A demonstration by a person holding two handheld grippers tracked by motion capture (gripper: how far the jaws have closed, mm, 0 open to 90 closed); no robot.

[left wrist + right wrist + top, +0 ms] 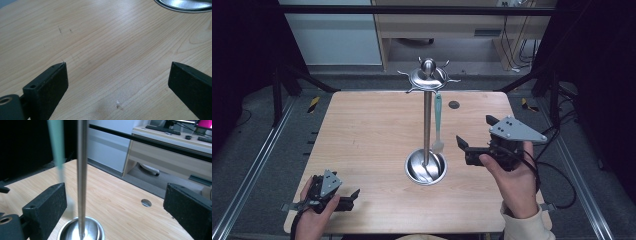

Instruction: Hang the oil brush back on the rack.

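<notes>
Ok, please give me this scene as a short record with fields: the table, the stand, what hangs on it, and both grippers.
table: light wood table, small round hole near the far edge
stand: metal stand, upright pole, round dished base, ring of hooks on top
hanging item: pale green utensil, hangs from a hook beside the pole, its clear end near the base
left gripper: left gripper, low over the near left of the table, jaws apart, nothing between them
right gripper: right gripper, right of the stand, jaws apart, pointing at the pole

One metal utensil stand [427, 125] with round base, one teal-handled utensil [438, 120] hanging from it, two hand-held grippers, left [353, 197] and right [460, 142], one wooden tabletop [362, 130]
</notes>
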